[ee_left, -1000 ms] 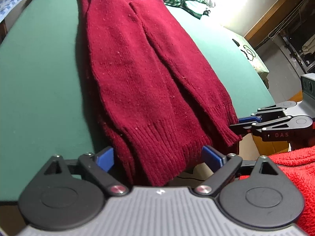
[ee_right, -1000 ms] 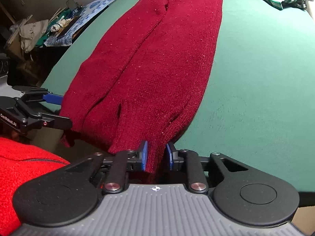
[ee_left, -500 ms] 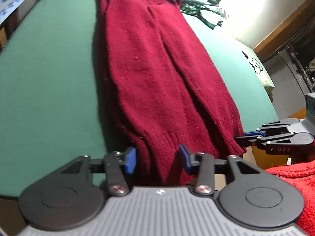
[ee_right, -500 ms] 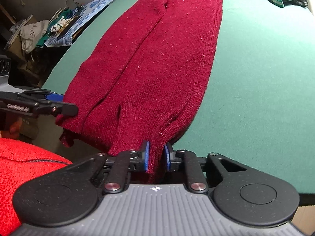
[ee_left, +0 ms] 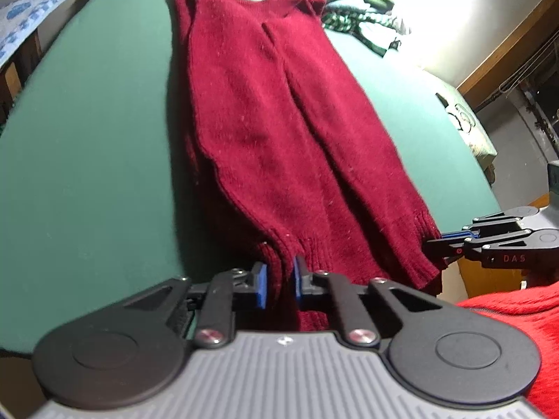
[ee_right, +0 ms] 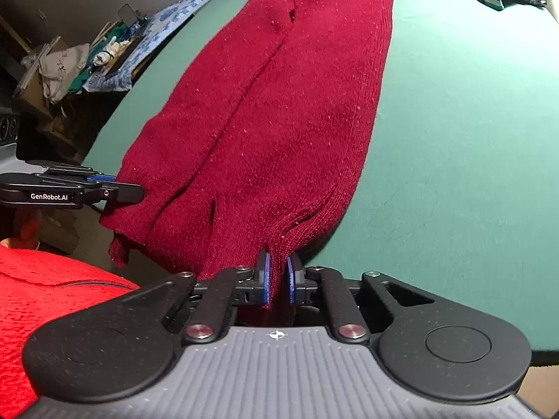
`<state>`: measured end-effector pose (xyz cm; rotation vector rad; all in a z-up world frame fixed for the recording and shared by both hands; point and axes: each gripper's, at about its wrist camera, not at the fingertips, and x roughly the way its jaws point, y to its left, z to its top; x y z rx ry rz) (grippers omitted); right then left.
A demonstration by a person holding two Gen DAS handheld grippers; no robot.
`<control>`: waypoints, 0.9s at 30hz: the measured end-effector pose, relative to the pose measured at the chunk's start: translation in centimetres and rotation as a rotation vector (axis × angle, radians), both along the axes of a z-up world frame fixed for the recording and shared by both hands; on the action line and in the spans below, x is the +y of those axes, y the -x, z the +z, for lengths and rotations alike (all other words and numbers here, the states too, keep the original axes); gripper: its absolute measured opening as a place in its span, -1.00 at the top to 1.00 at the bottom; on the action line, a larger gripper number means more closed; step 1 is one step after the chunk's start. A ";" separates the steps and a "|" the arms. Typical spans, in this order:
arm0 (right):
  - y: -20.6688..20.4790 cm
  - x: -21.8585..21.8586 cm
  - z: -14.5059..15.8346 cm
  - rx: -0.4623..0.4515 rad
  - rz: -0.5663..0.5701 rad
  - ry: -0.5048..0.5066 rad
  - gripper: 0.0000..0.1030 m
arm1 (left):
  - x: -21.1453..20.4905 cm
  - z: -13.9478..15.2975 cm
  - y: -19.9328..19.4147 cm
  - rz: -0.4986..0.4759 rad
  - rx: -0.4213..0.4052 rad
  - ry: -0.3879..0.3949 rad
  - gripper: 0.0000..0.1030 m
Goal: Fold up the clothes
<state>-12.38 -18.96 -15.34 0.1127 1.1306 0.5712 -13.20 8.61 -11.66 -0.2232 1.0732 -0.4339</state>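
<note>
Maroon sweater (ee_left: 279, 132) lies on green table (ee_left: 87, 139).

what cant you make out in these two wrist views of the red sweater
- Sweater hem under the left hand-held gripper: hidden by its closing jaws and grey body, left wrist view.
- Hem below the right hand-held gripper, also closing on it: same, right wrist view.
- Green clothes behind: washed out by glare, left wrist view.
</note>
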 end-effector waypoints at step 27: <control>-11.5 -3.8 6.6 -0.215 -0.221 -0.319 0.81 | 0.1 7.2 -10.9 0.169 -0.312 0.045 0.84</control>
